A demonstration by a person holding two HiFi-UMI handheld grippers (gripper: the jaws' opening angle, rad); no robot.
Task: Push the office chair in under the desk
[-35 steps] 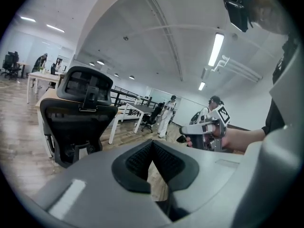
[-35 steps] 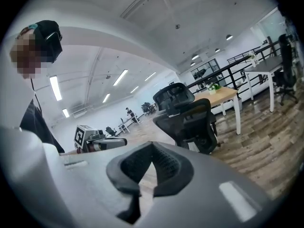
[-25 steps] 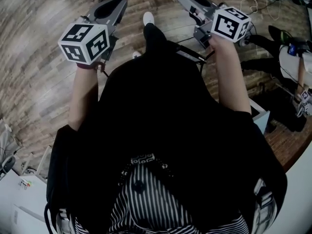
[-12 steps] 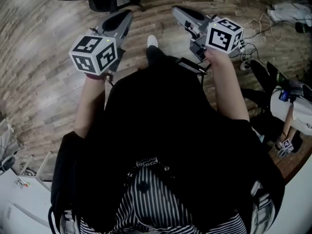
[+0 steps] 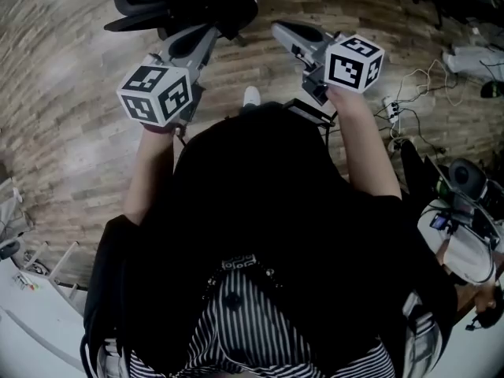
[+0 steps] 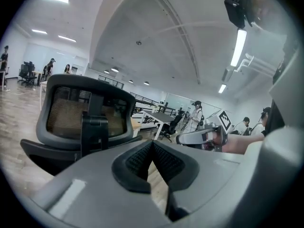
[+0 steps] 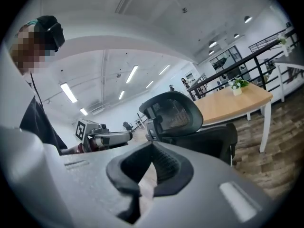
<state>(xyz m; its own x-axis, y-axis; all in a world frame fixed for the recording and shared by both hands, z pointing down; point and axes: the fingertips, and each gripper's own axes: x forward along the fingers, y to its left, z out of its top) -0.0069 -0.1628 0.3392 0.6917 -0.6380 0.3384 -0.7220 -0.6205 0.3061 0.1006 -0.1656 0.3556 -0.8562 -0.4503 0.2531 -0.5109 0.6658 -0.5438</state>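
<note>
A black chair (image 5: 189,2) with a mesh back and armrests is being seen at the far side of the wooden floor (image 5: 71,93), just beyond both grippers and near a wooden desk (image 7: 232,101). The left gripper (image 5: 209,31) and right gripper (image 5: 277,28) are being held with jaws together and empty, pointed toward the chair.
</note>
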